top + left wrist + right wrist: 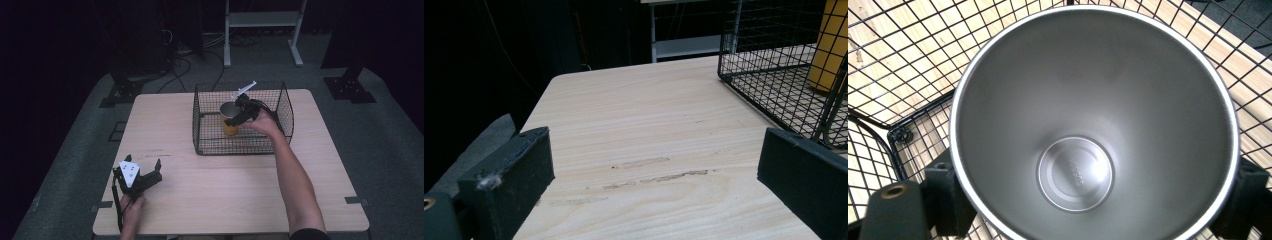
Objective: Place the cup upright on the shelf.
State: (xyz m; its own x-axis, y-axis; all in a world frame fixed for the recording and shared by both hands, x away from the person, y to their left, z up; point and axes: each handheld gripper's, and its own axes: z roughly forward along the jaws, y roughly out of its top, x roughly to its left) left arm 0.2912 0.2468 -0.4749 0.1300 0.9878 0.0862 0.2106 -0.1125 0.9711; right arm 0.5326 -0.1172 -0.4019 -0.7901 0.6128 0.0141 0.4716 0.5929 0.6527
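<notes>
R gripper jaws clamped round yellow steel cup, upright inside wire basket, nr its middle; L gripper jaws spread, empty, on table well apart from basket, off its front-left corner

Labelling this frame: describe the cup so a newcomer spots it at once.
On the light wooden table, find the black wire basket toward the far side. Inside it stands the cup, the right gripper closed around it. It is yellow outside with a bare steel interior, and nothing else is in the basket.
</notes>
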